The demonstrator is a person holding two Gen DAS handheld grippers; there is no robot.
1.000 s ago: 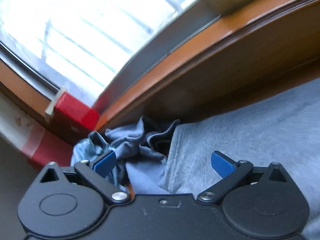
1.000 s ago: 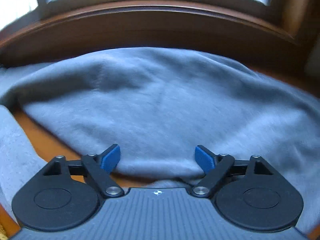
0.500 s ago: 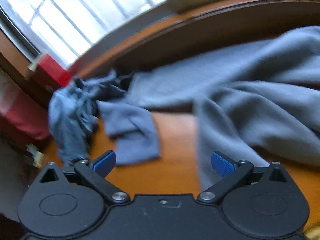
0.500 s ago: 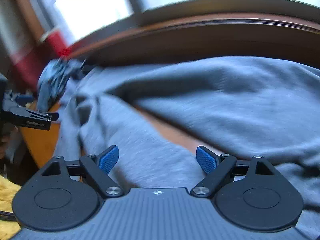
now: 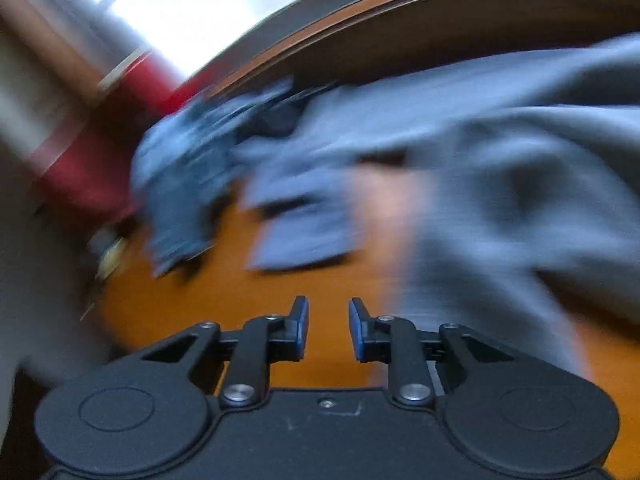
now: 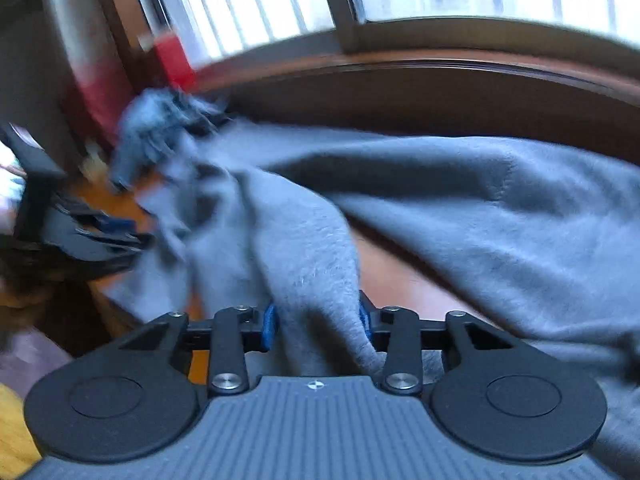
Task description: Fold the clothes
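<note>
Grey garment (image 6: 500, 216) spreads from the table's (image 5: 208, 304) far edge toward me; bare wood lies near its left edge. My right gripper (image 6: 316, 322), just closing, clamps 1 fold. My left gripper (image 5: 328, 328), just closing, holds nothing, jaws narrowly apart.

Bare wood ahead, cloth on both sides

Orange tabletop (image 5: 224, 300) lies open; crumpled blue garment (image 5: 180, 184) and grey sweatshirt (image 5: 500, 200) flank it.

Orange wooden table (image 5: 248, 320) under grey sweatshirt (image 6: 500, 216) and crumpled blue garment (image 5: 180, 176).
</note>
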